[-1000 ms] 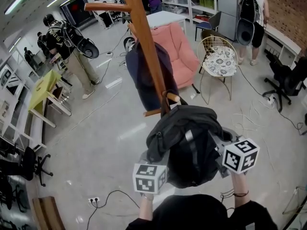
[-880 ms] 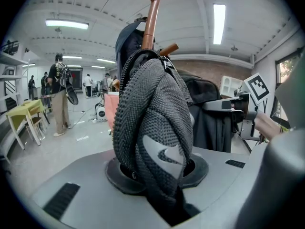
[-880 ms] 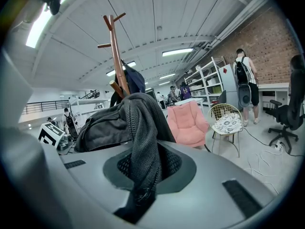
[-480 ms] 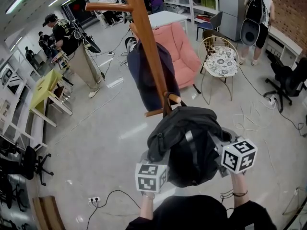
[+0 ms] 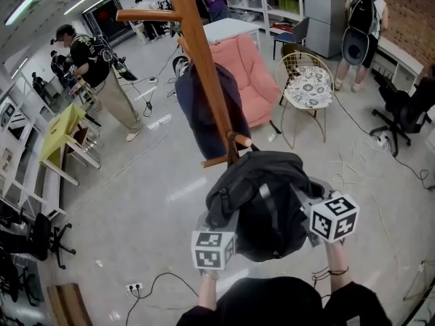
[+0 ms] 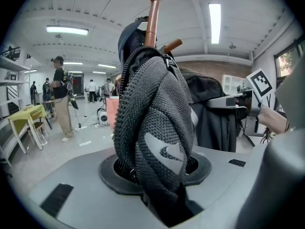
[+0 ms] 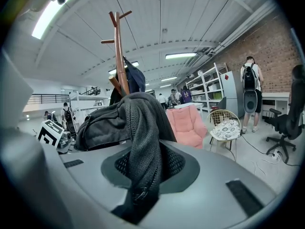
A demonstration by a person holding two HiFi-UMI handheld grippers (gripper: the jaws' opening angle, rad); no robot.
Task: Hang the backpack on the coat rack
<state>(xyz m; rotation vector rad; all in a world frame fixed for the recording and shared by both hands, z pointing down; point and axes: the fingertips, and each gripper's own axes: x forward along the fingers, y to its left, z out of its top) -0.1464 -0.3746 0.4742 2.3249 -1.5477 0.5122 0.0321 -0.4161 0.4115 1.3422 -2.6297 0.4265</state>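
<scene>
A black backpack (image 5: 262,195) hangs against the wooden coat rack pole (image 5: 204,66), its top by the short lower peg (image 5: 241,140). My left gripper (image 5: 221,233) is under the bag's left side. In the left gripper view a thick mesh shoulder strap (image 6: 157,128) is wedged between the jaws of the left gripper (image 6: 162,178), which are opening. My right gripper (image 5: 306,206) is at the bag's right side. The right gripper (image 7: 143,180) has a thinner mesh strap (image 7: 143,142) between its jaws, which are also opening. The fingertips are hidden under the bag in the head view.
A dark jacket (image 5: 204,107) hangs on the rack's far side. Behind it stand a pink armchair (image 5: 255,73) and a wire chair (image 5: 309,83). People stand at the back left and back right. A yellow table (image 5: 58,128) is at the left and a cable (image 5: 156,277) lies on the floor.
The backpack and both grippers stay in place by the peg. The person at the back left has shifted a little.
</scene>
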